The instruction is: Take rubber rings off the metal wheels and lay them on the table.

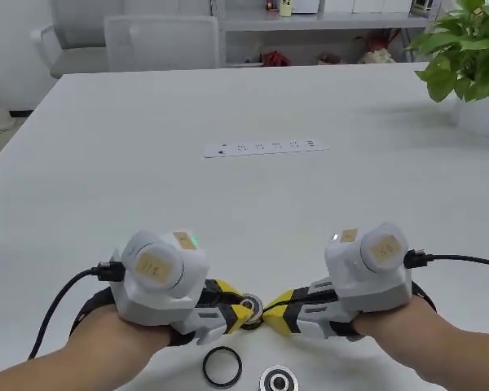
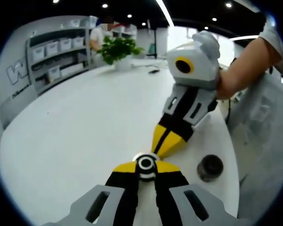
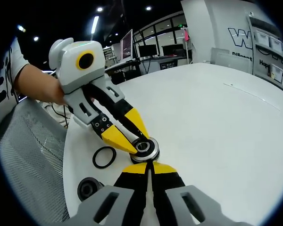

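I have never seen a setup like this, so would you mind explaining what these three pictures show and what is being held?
There is no robot here: a person holds a two-fingered gripper in each hand. One picture comes from a headset camera looking down at the white table. The other two come from cameras riding on the grippers, each looking along its own fingers.

The left gripper has its fingers shut on a small metal wheel with a dark rim. The right gripper, fingers pressed together, meets that wheel's edge; I cannot tell whether it has pinched the rubber.

On the table near the person lie a loose black rubber ring and a second wheel. Farther off are a power strip and a potted plant.
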Tool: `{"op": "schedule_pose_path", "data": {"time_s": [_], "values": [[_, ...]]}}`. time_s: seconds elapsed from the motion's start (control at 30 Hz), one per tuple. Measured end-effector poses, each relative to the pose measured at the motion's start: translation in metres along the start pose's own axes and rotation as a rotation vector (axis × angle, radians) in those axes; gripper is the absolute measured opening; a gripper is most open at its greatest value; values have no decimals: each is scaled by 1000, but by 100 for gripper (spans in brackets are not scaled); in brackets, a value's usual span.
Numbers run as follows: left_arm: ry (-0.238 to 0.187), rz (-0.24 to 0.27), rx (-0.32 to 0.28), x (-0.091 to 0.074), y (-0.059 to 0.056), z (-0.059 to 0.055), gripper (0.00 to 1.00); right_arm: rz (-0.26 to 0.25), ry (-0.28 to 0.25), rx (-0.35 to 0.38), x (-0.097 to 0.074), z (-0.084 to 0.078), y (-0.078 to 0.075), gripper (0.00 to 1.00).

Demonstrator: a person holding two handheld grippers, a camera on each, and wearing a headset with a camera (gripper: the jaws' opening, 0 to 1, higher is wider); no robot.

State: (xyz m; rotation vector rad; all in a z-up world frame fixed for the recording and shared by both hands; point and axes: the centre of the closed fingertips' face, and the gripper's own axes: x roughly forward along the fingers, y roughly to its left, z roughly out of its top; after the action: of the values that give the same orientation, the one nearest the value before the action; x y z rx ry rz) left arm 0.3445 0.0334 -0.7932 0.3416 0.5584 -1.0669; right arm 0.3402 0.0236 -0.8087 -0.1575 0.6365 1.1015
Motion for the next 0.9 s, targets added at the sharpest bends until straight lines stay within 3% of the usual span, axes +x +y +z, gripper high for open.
{"op": "schedule_pose_path", "data": {"time_s": [0.27,0.9], "values": [[11,7,12,0,0,0,12,8,-19,135,-3,0,-2,0],[18,19,21,1,-1,0,12,0,-34,237,-7,3,-2,0]]}}
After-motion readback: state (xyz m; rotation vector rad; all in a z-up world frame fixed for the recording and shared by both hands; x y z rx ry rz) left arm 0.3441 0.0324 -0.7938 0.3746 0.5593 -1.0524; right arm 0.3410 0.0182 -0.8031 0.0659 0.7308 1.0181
